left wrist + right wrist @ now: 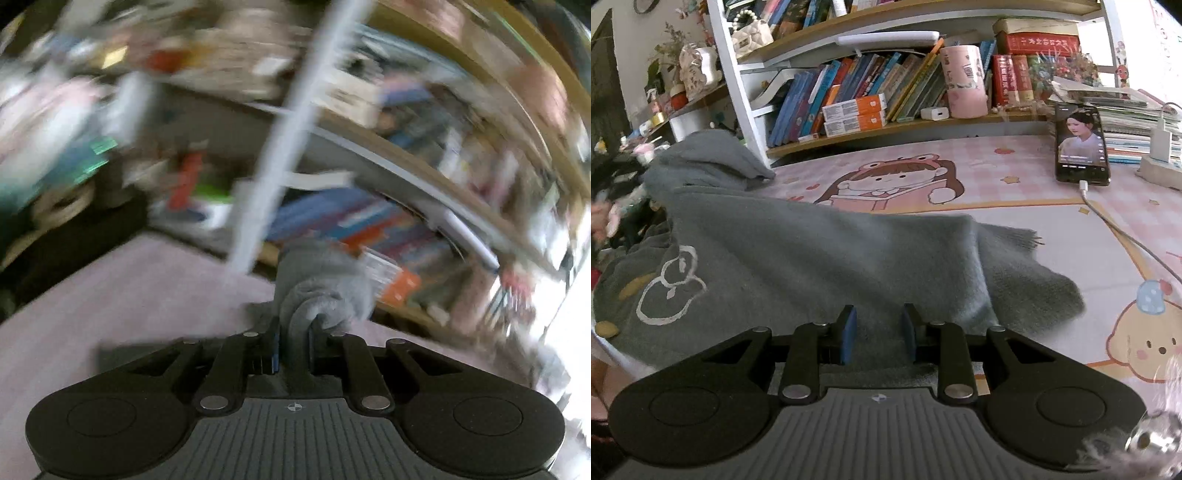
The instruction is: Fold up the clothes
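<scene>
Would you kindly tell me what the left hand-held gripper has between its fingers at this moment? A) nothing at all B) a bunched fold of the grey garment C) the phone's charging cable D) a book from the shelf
B: in the left wrist view the left hand-held gripper is closed on a bunched fold of the grey garment, while the right hand-held gripper is open above the cloth.

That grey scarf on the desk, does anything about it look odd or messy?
Yes. The grey scarf lies rumpled, one end humped up at the bookshelf. The left gripper pinches a bunched wad; the right gripper is open over it.
</scene>
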`<state>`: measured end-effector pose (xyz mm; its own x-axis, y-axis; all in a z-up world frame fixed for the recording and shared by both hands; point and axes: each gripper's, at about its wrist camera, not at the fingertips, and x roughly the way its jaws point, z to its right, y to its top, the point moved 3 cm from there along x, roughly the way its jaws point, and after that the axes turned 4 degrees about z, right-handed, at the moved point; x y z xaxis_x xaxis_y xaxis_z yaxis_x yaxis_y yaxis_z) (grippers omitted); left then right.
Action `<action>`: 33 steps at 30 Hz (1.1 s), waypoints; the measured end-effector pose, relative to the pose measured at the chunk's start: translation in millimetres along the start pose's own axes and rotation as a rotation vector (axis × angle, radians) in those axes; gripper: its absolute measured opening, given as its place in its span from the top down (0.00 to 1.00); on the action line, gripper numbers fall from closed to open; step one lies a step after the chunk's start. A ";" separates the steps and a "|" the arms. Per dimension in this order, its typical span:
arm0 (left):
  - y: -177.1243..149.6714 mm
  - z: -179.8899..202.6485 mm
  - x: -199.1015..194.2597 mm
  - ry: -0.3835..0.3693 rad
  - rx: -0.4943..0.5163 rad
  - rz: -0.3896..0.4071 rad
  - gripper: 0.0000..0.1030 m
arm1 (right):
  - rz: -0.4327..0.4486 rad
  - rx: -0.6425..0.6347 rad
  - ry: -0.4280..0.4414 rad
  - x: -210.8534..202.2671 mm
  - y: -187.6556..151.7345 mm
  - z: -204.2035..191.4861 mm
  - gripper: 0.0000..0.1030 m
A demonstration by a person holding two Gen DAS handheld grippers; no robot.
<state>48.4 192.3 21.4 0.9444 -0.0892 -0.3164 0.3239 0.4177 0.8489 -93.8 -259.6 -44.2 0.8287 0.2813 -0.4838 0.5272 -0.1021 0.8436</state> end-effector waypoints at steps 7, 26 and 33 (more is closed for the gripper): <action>-30.5 -33.4 -15.5 0.235 0.230 -0.165 0.59 | -0.039 -0.053 0.030 4.1 0.8 -21.7 0.72; -27.5 141.8 99.7 0.116 0.900 -0.231 0.51 | -0.026 -0.024 0.076 2.5 -3.4 -19.8 0.72; -5.3 161.7 98.9 -0.060 0.720 -0.250 0.92 | -0.018 -0.006 0.087 2.1 -3.9 -18.1 0.72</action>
<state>149.2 35.0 54.1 0.8328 -0.1612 -0.5295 0.4659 -0.3123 0.8279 -97.6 -241.4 -44.3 0.7994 0.3651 -0.4772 0.5407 -0.0908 0.8363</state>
